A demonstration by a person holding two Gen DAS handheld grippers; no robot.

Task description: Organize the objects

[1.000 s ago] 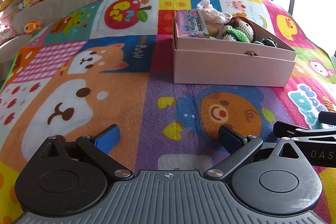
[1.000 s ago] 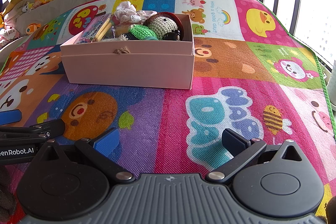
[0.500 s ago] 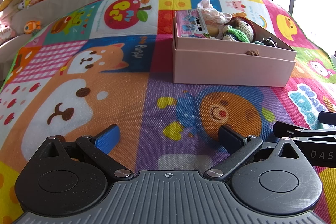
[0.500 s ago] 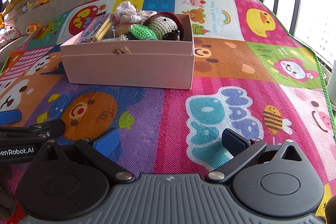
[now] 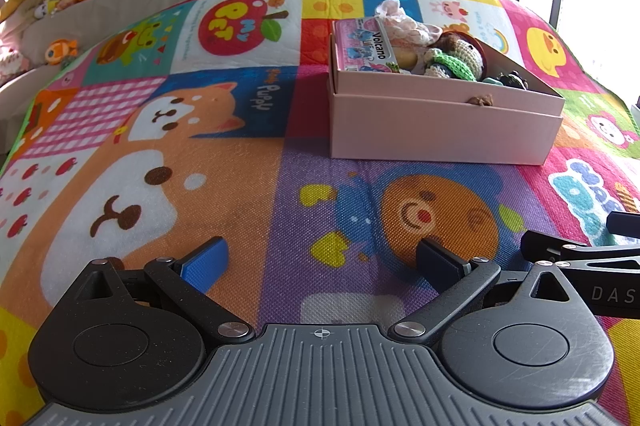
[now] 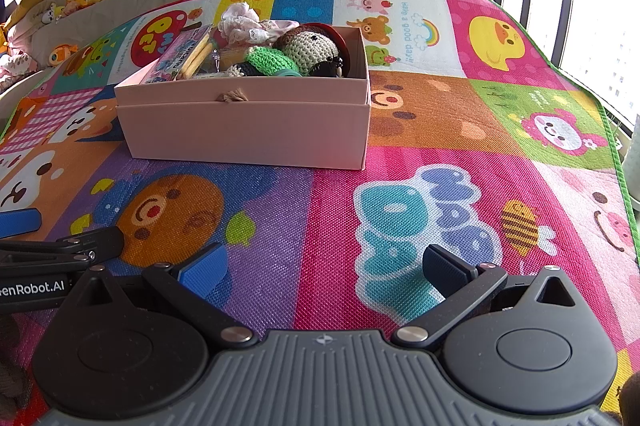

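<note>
Left wrist view: the left claw [image 5: 322, 258] is released, its fingers spread wide with nothing between them, low over the mat [image 5: 224, 194]. Ahead and to the right of it stands the pink box [image 5: 440, 130], well apart from the fingertips. The box is filled: a "Volcano" pack [image 5: 366, 46] lies at its left end, a frilly white cloth [image 5: 400, 22] at the back, and crochet toys [image 5: 456, 60] in the middle and right. A small knot [image 5: 480, 100] sits at the front rim. Part of the right claw [image 5: 580, 254] shows at the right edge, just beside the left one.

Right wrist view: the right claw [image 6: 324, 264] is also released, fingers wide apart and empty, low over the mat [image 6: 440, 130]. The box [image 6: 248, 130] lies ahead and to the left, well apart. Inside it show the pack [image 6: 180, 54], the cloth [image 6: 244, 24], a green crochet piece [image 6: 268, 60] and a beige crochet toy [image 6: 310, 46]. The left claw [image 6: 60, 246] reaches in from the left edge.
</note>
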